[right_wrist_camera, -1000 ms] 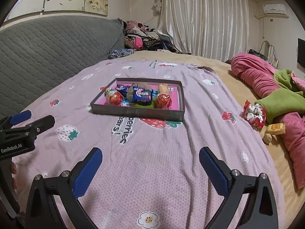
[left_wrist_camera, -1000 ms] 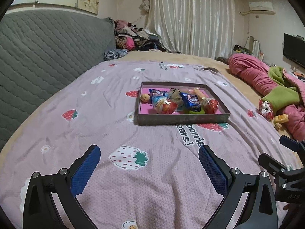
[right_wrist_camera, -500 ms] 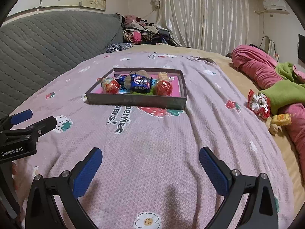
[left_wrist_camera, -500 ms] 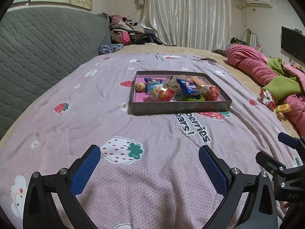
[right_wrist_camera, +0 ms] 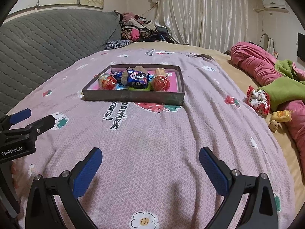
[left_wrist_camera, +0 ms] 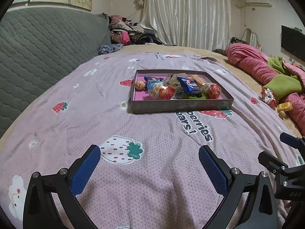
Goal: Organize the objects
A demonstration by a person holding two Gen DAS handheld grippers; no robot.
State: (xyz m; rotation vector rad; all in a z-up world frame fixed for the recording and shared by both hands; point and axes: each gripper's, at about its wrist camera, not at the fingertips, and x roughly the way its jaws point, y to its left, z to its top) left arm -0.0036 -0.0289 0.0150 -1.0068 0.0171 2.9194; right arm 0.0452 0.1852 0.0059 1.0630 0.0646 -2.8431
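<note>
Pink-lined, the box sits mid-bed on the blanket, holding snack packets. A scrunchie, yellow packet and nut lie well apart at the right edge. Left gripper and right gripper hover low over bare blanket, fingers spread wide and holding nothing. This fits either gathering or emptying; which, I cannot tell. Any pick needs a long reach forward.
</note>
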